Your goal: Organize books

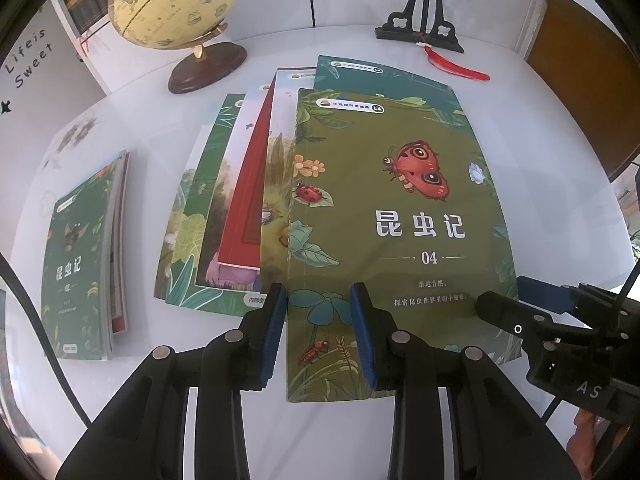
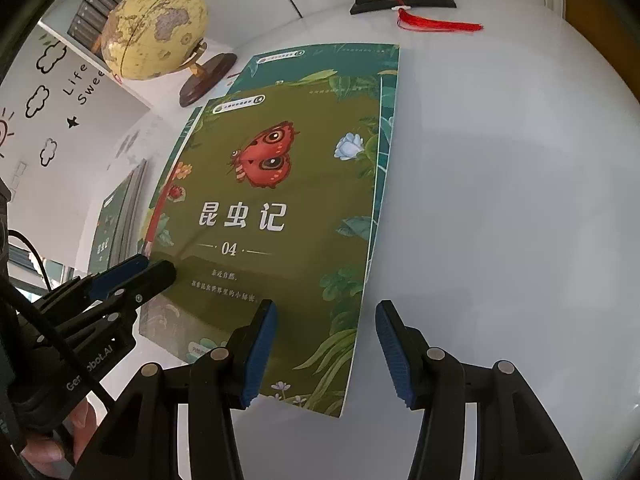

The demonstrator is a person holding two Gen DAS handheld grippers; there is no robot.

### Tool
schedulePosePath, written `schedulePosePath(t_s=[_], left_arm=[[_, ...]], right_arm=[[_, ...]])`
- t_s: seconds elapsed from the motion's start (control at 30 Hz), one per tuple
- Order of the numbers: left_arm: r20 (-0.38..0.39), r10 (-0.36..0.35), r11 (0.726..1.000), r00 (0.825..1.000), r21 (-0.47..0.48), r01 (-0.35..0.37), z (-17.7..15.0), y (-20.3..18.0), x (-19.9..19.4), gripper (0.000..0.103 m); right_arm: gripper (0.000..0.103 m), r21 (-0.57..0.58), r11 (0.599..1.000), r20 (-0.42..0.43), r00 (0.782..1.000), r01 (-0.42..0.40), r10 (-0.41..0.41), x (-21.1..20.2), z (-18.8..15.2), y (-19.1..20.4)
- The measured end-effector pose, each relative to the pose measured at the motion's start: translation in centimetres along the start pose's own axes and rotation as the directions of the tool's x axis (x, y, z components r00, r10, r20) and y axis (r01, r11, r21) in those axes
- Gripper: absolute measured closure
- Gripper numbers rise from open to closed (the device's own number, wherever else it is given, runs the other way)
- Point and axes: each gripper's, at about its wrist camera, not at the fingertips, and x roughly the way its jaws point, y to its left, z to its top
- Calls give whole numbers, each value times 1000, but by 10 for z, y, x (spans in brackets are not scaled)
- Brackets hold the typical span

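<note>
White tabletop (image 1: 540,128) in front of the globe (image 1: 176,0) carries our fanned books (image 1: 248,184); left gripper (image 1: 318,300) and right gripper (image 2: 326,320) hover part-open, holding nothing, over the top olive book (image 1: 400,208), whose thin cover may slide if we pinch shallowly.

From my feed: glossy white desk (image 1: 540,128), soft reflections across surface. Yellow globe (image 1: 176,0) on dark wooden base, back left. Black carved stand (image 1: 420,20) with red tassel (image 1: 456,66), back centre. White wall (image 2: 52,120) at left, black decals: clouds, star, lettering "Life is Sweet". Shelf (image 2: 100,4) behind globe, rows of spines, grey and coloured. Brown panel (image 1: 580,92) at right edge. Light even, daylight-like.
</note>
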Motion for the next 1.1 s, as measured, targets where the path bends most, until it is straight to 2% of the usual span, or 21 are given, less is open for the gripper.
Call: schedulePosePath(t_s=[0.33,0.5,0.6,0.7,0.77,0.8,0.87,0.97,1.1], left_arm=[[-4,-3,1000,1000,8,3,-4,2,-2,74],[-10,20,1000,1000,-12,-20,-10,10,-5,72],[-28,-5,999,1000,-48,4,-6,14,-3,72],[-24,-10,999,1000,-40,9,0,11,0,72],[-19,-41,999,999,-36,40,3,7,3,72],[-18,-63,997,998,-43,62,4,7,4,70],[-14,-60,997,998,-57,59,4,7,4,70],[-28,-53,998,998,-29,52,-1,4,0,71],[-33,-93,995,995,21,94,-20,0,-17,71]], right_arm=[[52,1,1000,-7,1000,-19,19,1,0,3],[52,14,999,0,999,-39,39,2,-1,-1],[52,39,997,5,998,-64,64,2,1,-5],[52,57,994,6,995,-95,95,4,8,-8],[52,73,992,10,995,-98,98,5,11,-10],[53,75,992,13,995,-98,97,5,12,-9],[57,81,992,17,996,-94,93,4,11,-10],[64,77,991,40,993,-111,108,-7,7,-11],[65,30,984,68,983,-174,171,-26,3,-9]])
